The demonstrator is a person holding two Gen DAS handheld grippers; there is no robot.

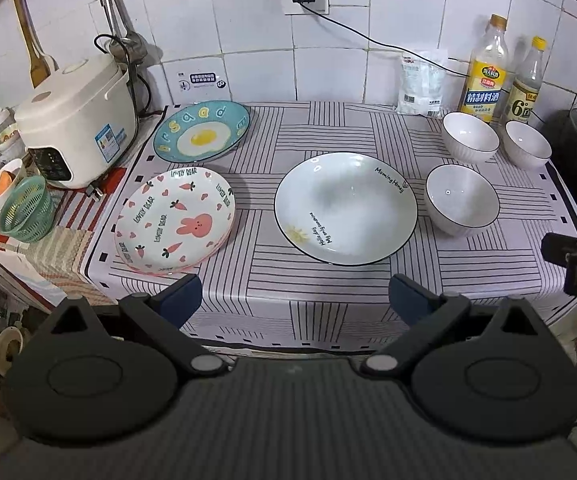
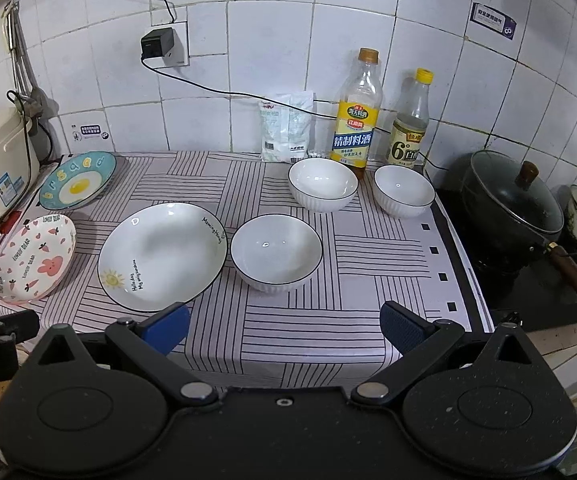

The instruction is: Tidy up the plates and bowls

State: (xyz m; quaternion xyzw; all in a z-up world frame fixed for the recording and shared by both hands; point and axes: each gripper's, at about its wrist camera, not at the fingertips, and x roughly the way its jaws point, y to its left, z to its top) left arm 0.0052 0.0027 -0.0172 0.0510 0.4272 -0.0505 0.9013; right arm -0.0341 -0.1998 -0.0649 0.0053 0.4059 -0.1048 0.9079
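left wrist view: the left gripper (image 1: 294, 300) is held before the table edge with jaws wide apart, nothing between them. on the striped cloth (image 1: 328, 292) three plates are seen: the egg plate (image 1: 201, 131) at the back, the rabbit plate (image 1: 174, 226) near it, the white plate (image 1: 345, 208) in the middle. three white bowls (image 1: 462, 199) are placed at the right, near two bottles (image 1: 484, 80). in right wrist view the right gripper (image 2: 284, 326) is also held with jaws wide apart and empty.
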